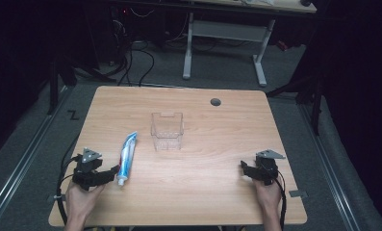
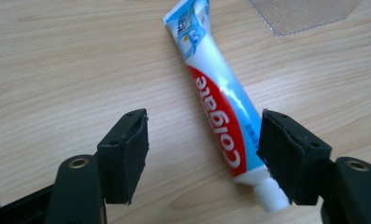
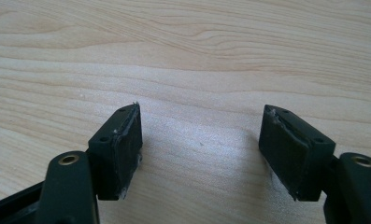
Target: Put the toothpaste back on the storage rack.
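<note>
A red, white and blue Colgate toothpaste tube lies flat on the wooden table at the front left, cap toward the person. My left gripper points at the cap end from the left. In the left gripper view its jaws stand apart around the tube: the right pad is at the cap, the left pad well clear. My right gripper rests at the front right, open over bare wood.
A clear plastic box stands open-topped at the table's middle, its corner at the top of the left gripper view. A round cable hole sits near the far edge. Beyond the table stands a white desk frame.
</note>
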{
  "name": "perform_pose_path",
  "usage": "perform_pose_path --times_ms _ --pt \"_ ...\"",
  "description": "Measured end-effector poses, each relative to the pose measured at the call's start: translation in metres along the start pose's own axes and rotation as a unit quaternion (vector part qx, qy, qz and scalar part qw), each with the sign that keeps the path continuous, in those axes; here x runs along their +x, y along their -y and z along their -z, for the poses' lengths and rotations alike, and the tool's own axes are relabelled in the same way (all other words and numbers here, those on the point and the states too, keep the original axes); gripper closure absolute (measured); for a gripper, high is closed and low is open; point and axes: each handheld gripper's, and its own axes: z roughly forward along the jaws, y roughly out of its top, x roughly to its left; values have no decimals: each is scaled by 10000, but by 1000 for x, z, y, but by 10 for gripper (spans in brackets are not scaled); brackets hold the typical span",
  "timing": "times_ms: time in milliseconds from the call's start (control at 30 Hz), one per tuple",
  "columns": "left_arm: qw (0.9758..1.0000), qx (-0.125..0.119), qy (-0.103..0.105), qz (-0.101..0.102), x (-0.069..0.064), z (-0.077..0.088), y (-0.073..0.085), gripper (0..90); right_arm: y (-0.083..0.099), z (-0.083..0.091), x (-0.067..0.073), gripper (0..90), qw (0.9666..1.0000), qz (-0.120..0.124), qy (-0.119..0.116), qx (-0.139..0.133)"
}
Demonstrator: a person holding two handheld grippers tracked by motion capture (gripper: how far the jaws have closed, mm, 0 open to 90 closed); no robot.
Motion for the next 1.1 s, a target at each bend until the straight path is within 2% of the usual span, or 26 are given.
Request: perform_pose_path --times_ms 167,300,333,400,467,667,800,967,1100 --pt "9994 310 -33 -122 -7 -15 -15 371 0 0 0 302 10000 17 -15 -3" --pt "9993 347 -31 -124 -9 -20 -21 395 0 0 0 302 10000 17 -16 -2" --pt "9988 392 -115 -257 -12 -23 -26 405 0 0 0 301 10000 17 -20 1" --pt "9984 416 -32 -374 -14 -25 -30 456 0 0 1 301 10000 15 -28 -11" --pt "9980 449 -47 -438 -15 -27 -34 461 0 0 1 301 10000 16 -29 -10" --pt "9976 556 -78 -396 -15 -34 -46 435 0 0 1 301 10000 19 -29 -12" --pt "9967 745 -46 -320 -14 -44 -58 430 0 0 1 300 10000 37 -35 -11" --pt "9942 940 -190 -481 -17 -54 -69 446 0 0 1 300 10000 56 -56 -1" --pt "9929 1048 -253 -500 -18 -61 -74 446 0 0 1 300 10000 52 -62 6"
